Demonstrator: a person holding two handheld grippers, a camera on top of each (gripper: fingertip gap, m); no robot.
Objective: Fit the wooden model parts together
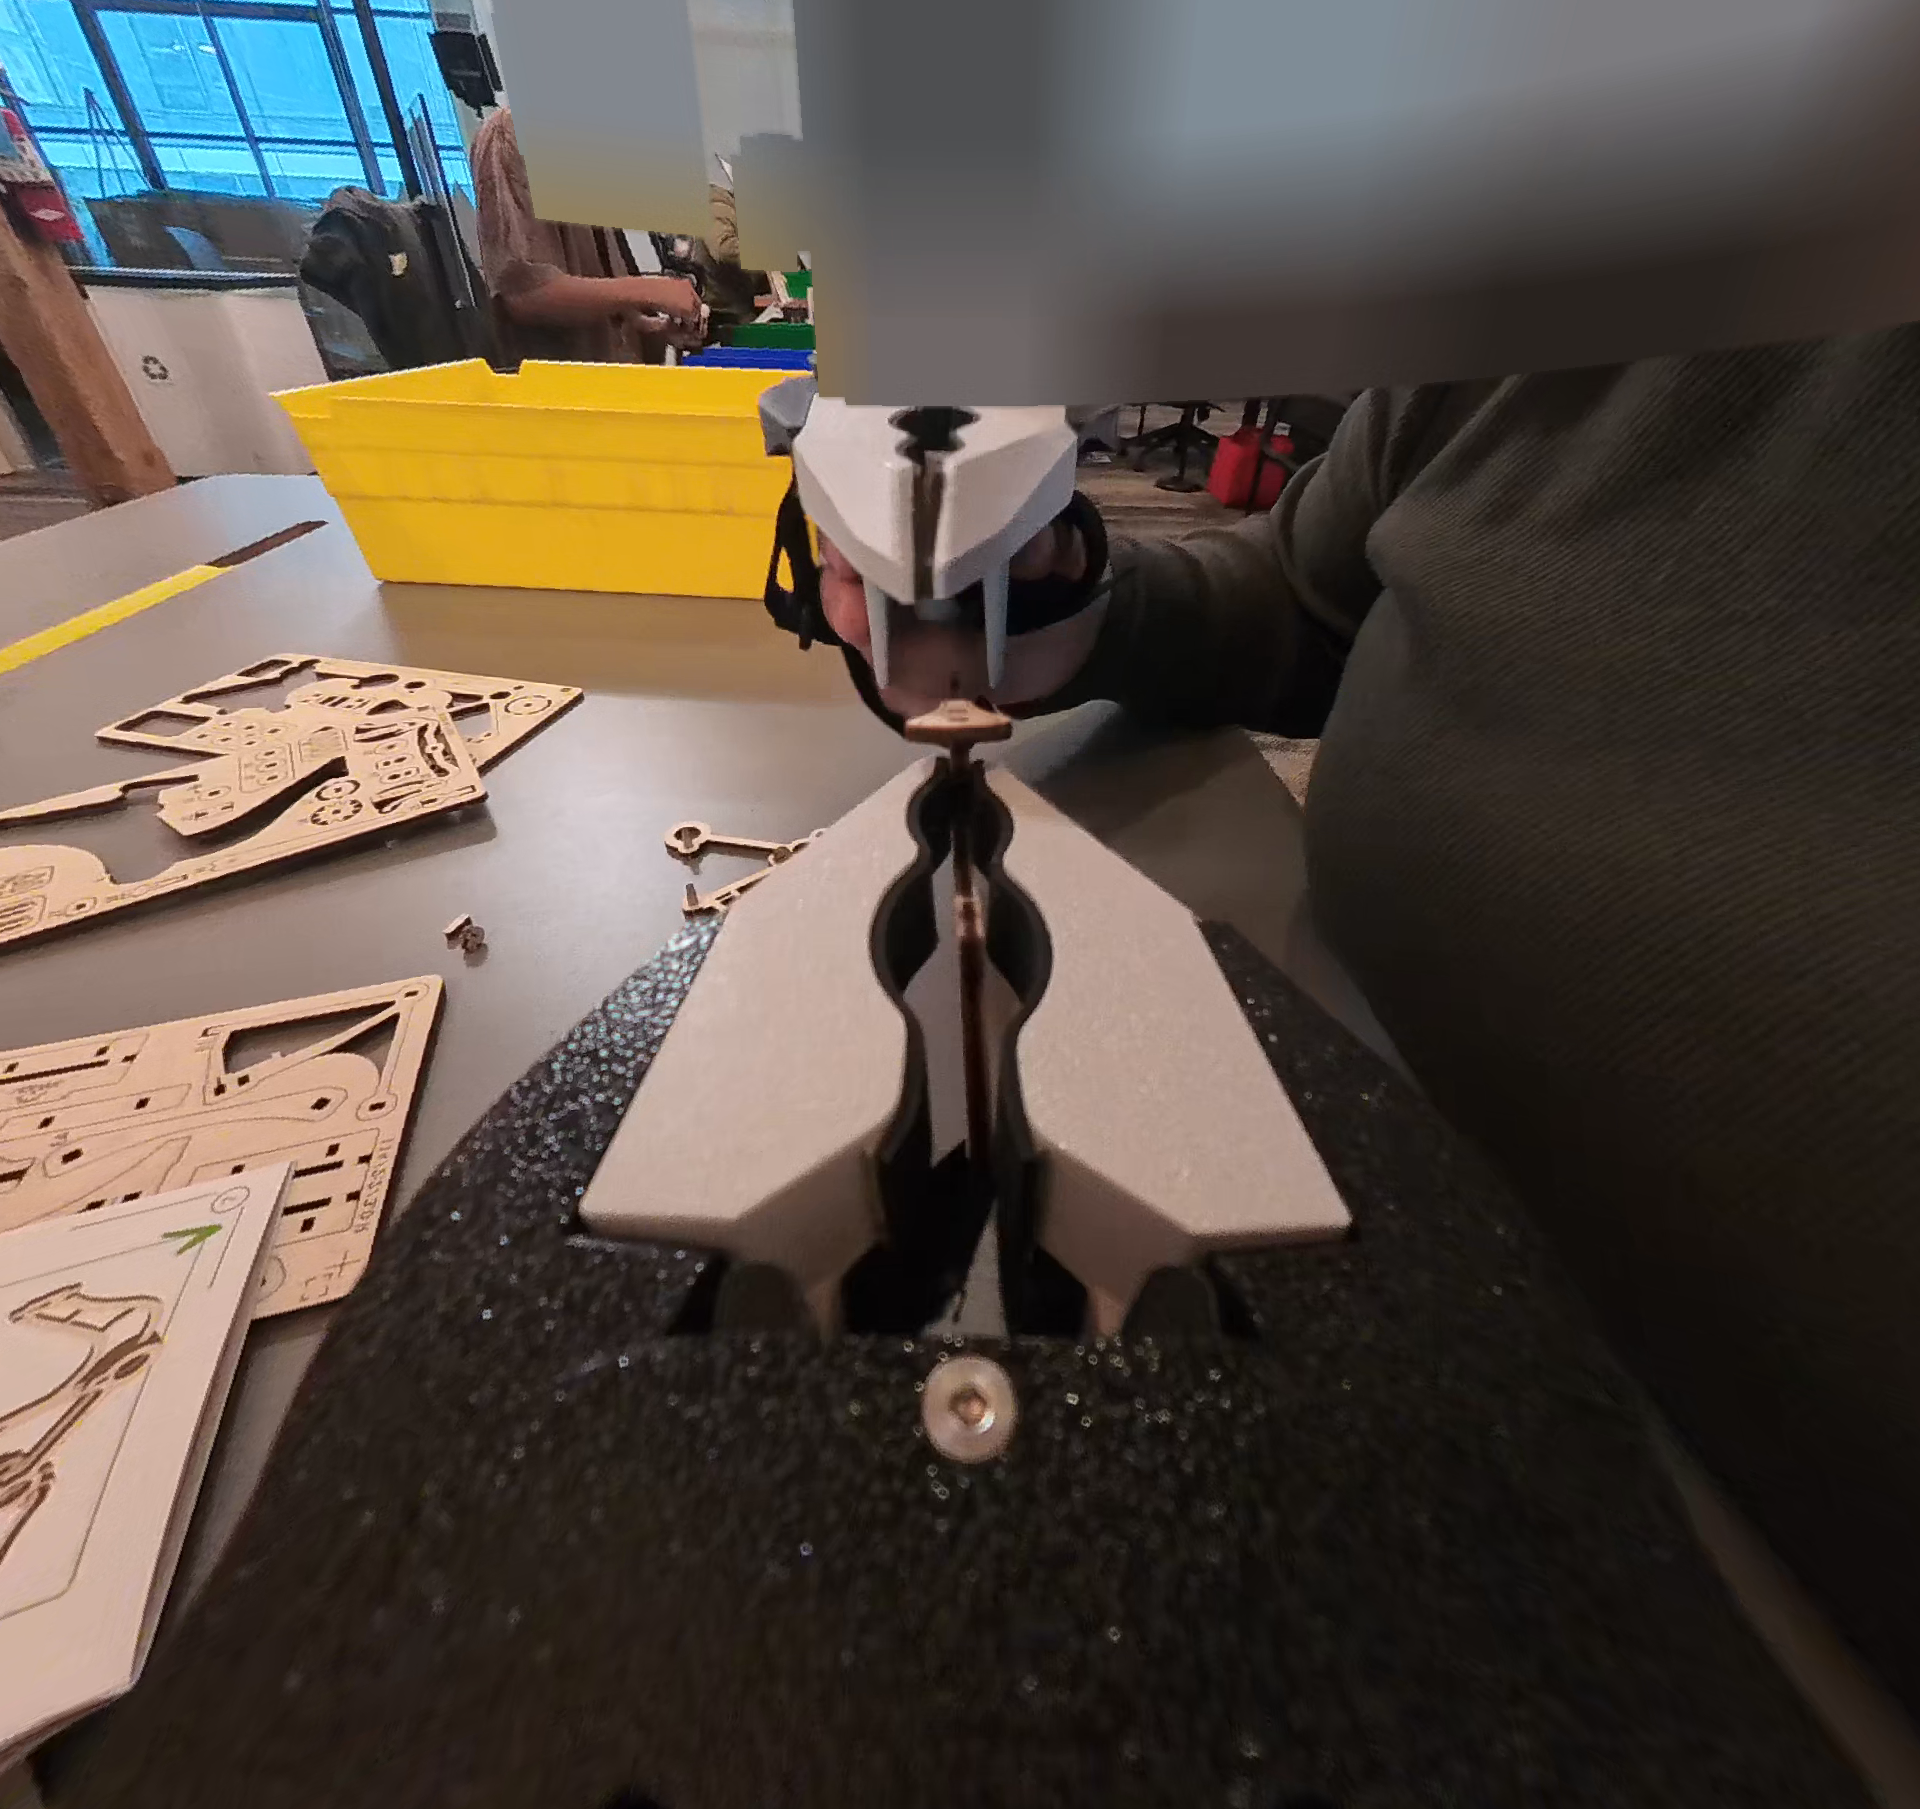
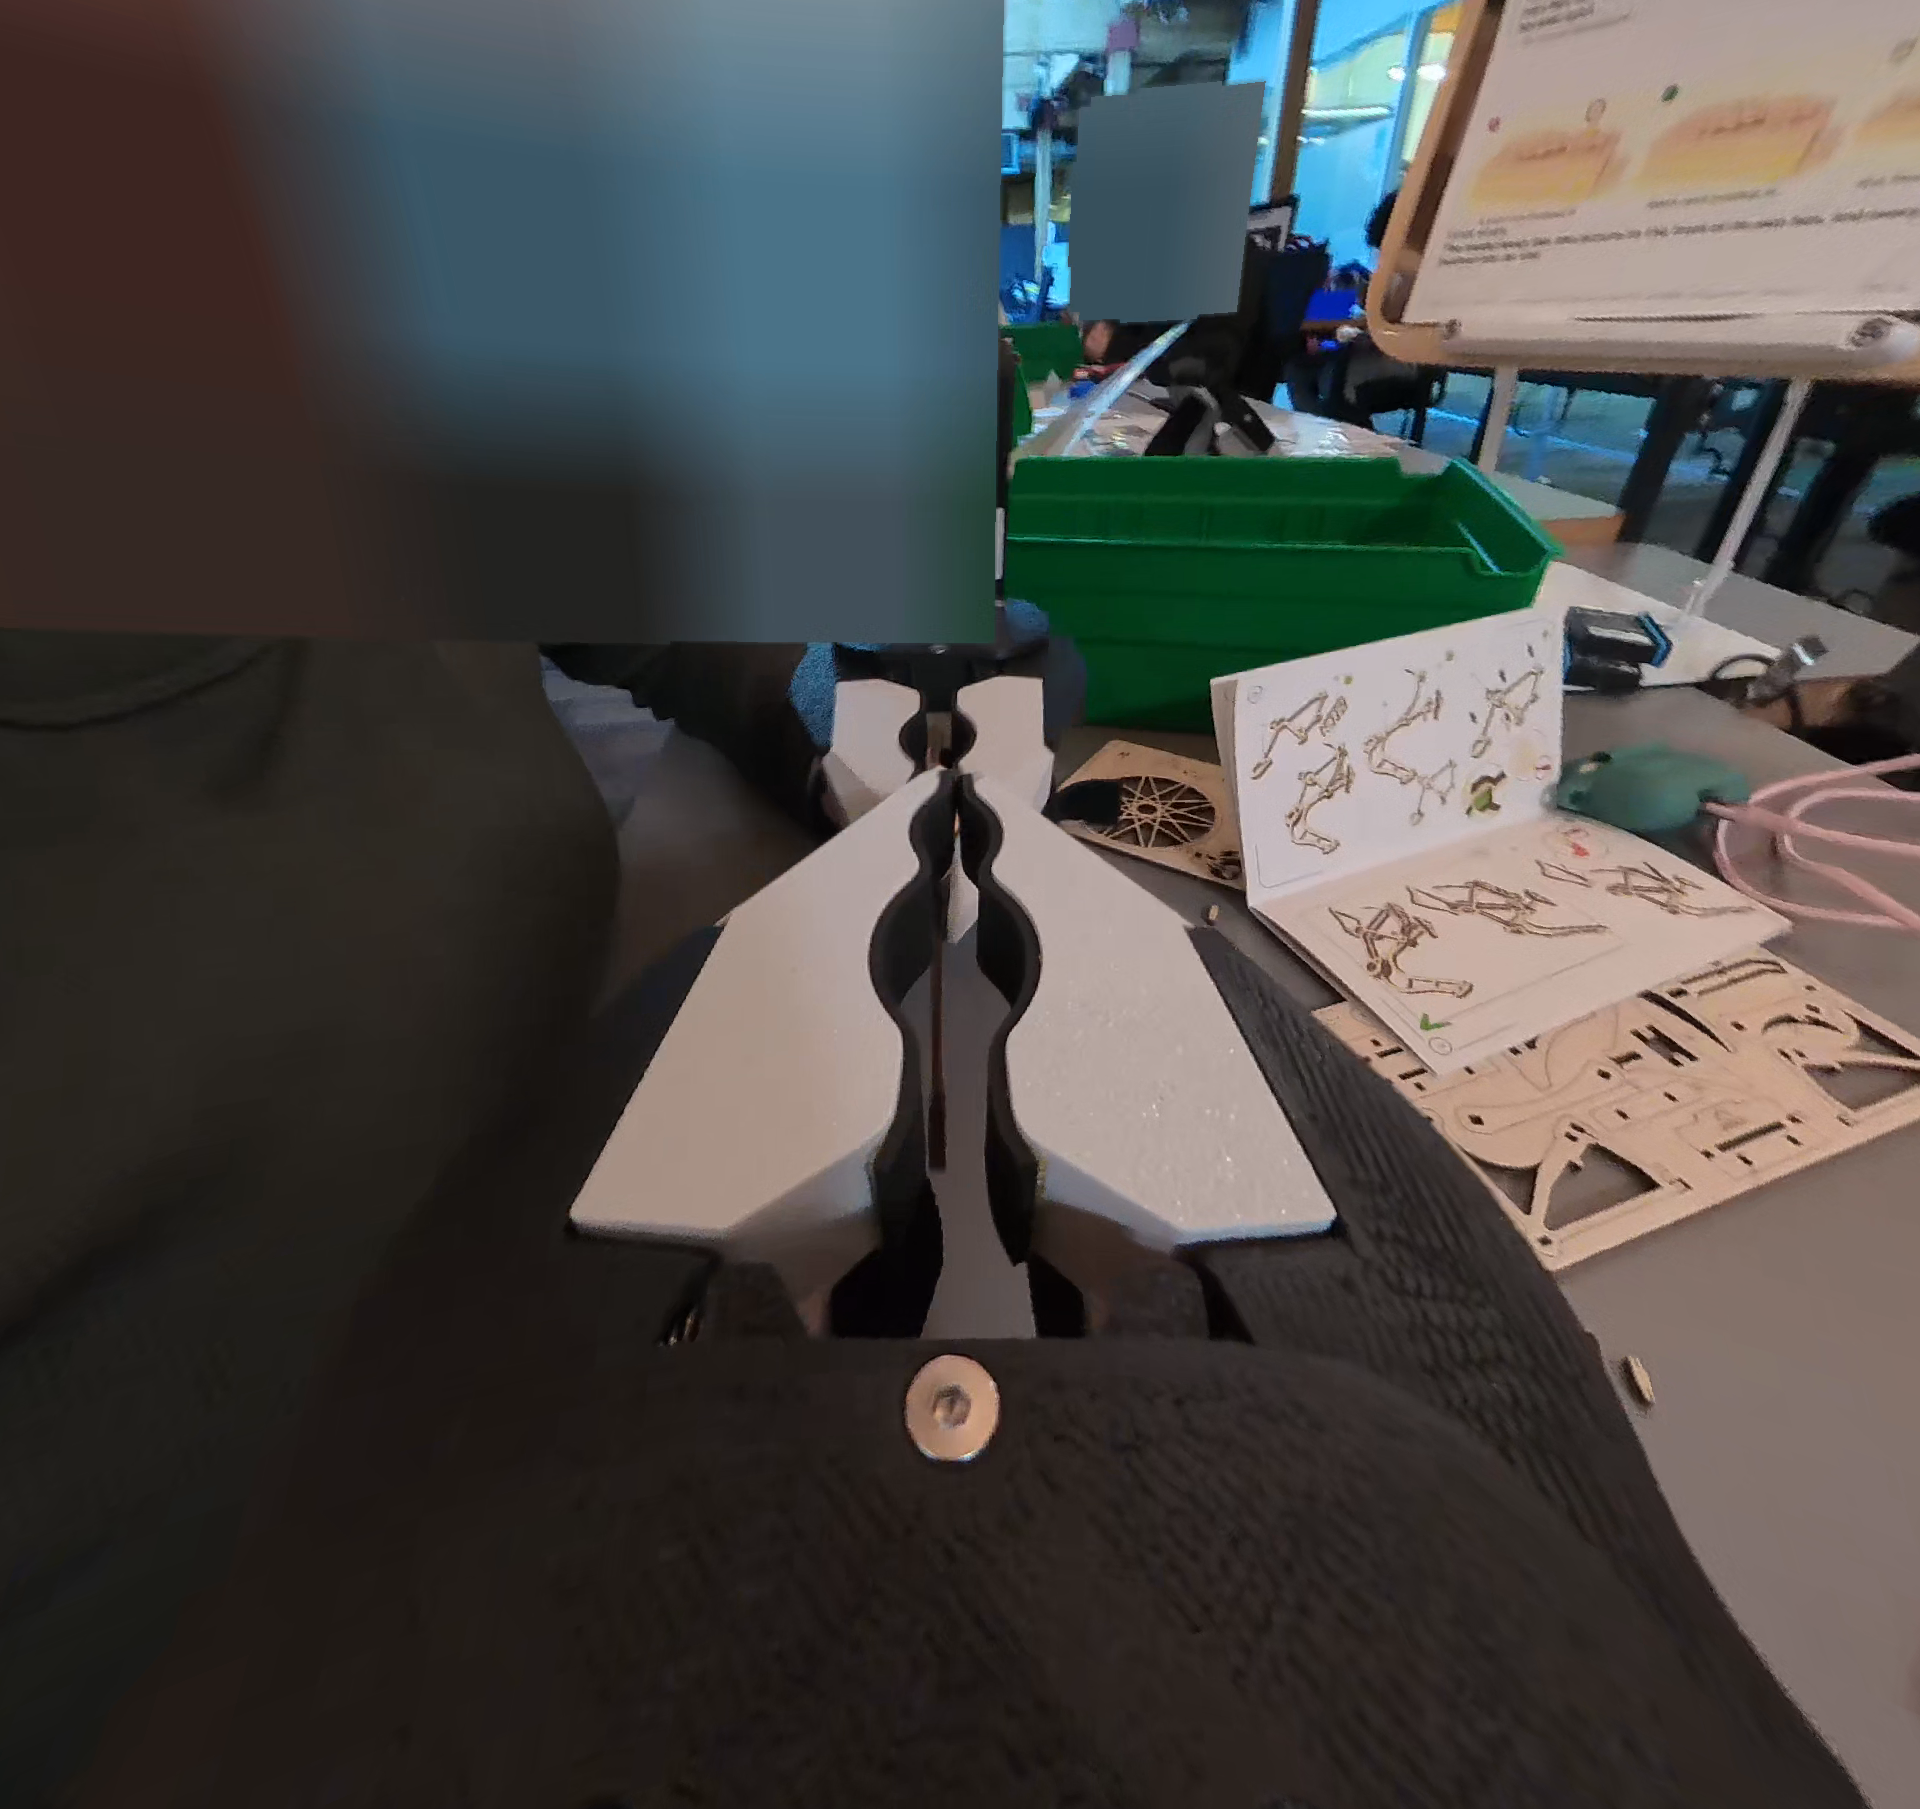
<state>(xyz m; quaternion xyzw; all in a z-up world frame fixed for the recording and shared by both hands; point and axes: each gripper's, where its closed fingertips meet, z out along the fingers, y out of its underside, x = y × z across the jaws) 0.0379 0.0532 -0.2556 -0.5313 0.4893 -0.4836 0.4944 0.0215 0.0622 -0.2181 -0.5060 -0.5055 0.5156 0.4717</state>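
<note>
In the left wrist view my left gripper (image 1: 956, 767) is shut on a thin flat wooden part (image 1: 968, 938), seen edge-on between the fingers. A small wooden crosspiece (image 1: 956, 720) sits at its tip. My right gripper (image 1: 938, 616) faces it tip to tip, just beyond the crosspiece, with a thin wooden strip (image 1: 928, 512) between its fingers. In the right wrist view my right gripper (image 2: 954, 785) is shut on that thin wooden strip (image 2: 938, 1042). The left gripper (image 2: 940, 736) is directly opposite, almost touching. Whether the two parts are joined is hidden.
On the dark table, the left wrist view shows wooden part sheets (image 1: 312, 751) (image 1: 208, 1094), loose parts (image 1: 727, 845), a booklet (image 1: 104, 1396) and a yellow bin (image 1: 540, 492). The right wrist view shows a green bin (image 2: 1247, 554), an open booklet (image 2: 1403, 824), a part sheet (image 2: 1662, 1115) and a pink cable (image 2: 1818, 824). The grippers are tip to tip, or close to it.
</note>
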